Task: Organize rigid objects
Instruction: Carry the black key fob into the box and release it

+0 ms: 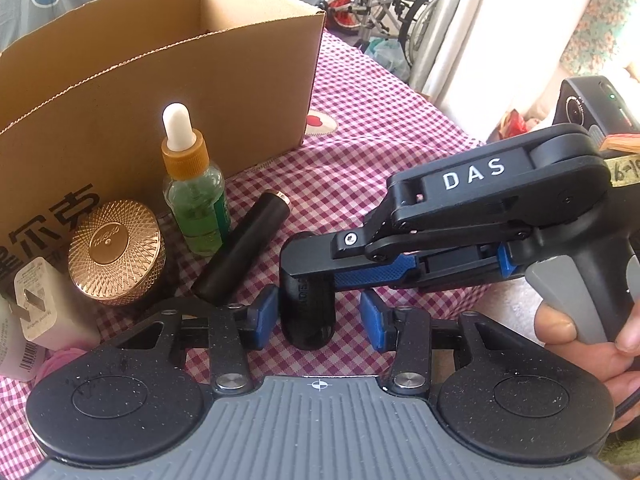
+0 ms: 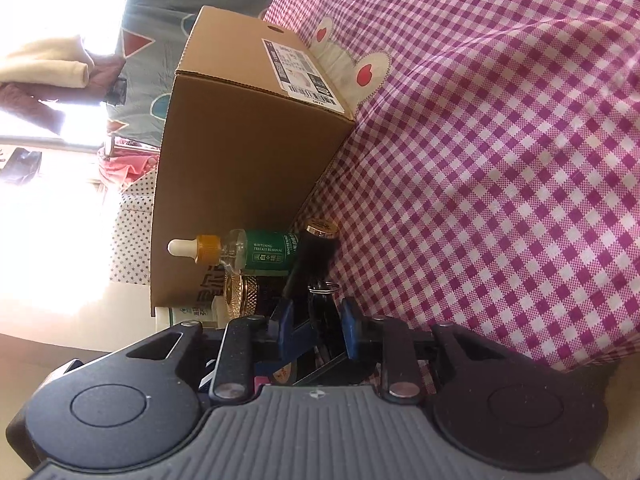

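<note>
A small black oblong object (image 1: 310,320) with a key ring (image 2: 324,289) lies between the blue pads (image 1: 264,316) of my left gripper (image 1: 319,318). That gripper is open, and checked cloth shows between the object and its right pad. My right gripper (image 1: 308,270) reaches in from the right, rolled on its side, with its upper finger lying on the object's far end. In the right wrist view the object (image 2: 322,308) sits between the jaws of the right gripper (image 2: 319,322), which looks shut on it. A hand (image 1: 580,340) holds the right gripper's handle.
An open cardboard box (image 1: 160,80) stands at the back left on the checked tablecloth (image 1: 380,140). In front of it are a green dropper bottle (image 1: 196,208), a gold-lidded jar (image 1: 116,252), a black tube (image 1: 244,248) and a white charger plug (image 1: 40,304). Wheelchairs stand beyond the table.
</note>
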